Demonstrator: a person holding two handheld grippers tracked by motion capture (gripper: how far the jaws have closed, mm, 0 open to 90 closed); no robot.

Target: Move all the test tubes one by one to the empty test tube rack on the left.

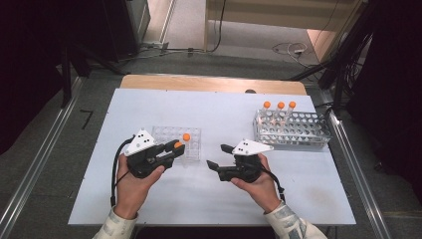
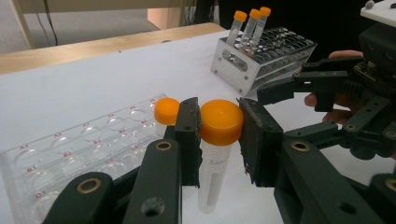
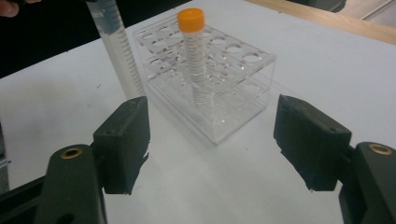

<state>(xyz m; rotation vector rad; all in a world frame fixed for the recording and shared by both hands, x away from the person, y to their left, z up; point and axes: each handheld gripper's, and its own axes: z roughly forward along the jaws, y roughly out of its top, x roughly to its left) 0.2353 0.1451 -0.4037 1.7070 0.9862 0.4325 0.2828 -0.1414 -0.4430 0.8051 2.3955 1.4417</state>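
Centre-left of the high view | left gripper (image 2: 219,135) clamped on the orange-capped clear plastic tube (image 2: 220,122), held beside the clear acrylic rack (image 1: 191,144) | right gripper (image 3: 212,144) jaws apart, empty | step: transfer under way; next, likely lower tube into a vacant well.

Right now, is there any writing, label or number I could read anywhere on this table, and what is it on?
"A1", "B1", "C1": red well labels along the near edge of the clear plastic rack; the other red labels are too blurred to read.
Faint print on the tube held in the left gripper: too blurred to read.
Scale marks on the tube in the rack: unreadable.
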